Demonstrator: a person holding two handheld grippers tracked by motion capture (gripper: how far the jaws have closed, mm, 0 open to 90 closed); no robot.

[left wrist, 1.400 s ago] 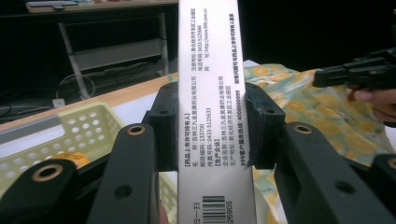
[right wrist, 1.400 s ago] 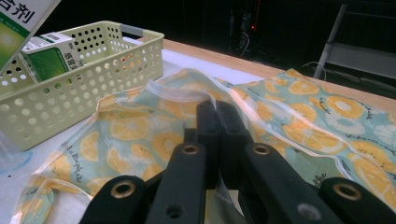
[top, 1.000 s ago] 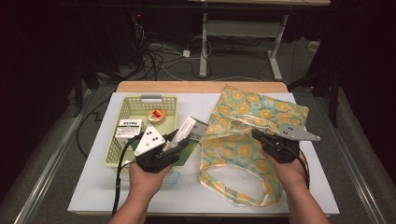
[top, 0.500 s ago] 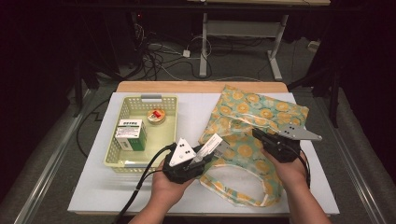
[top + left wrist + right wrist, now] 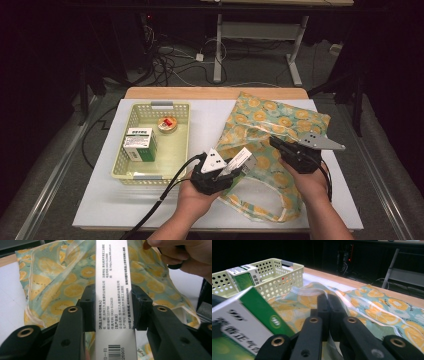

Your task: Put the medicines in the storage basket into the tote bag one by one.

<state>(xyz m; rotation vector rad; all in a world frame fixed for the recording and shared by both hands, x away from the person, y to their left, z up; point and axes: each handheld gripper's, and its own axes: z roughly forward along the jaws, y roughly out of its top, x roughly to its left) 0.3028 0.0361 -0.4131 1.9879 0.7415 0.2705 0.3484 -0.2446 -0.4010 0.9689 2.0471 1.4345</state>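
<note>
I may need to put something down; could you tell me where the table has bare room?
Bare white table lies in front of the basket and between it and the fabric bag. The bag's side is crowded.

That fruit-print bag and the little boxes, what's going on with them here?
A person is packing boxes from the basket into the fruit-print bag. The left gripper is clamped on a green and white box and holds it at the bag's opening. The right gripper is shut on the bag's edge, lifting it to hold it open. A second box and a small round tin sit in the basket.
</note>
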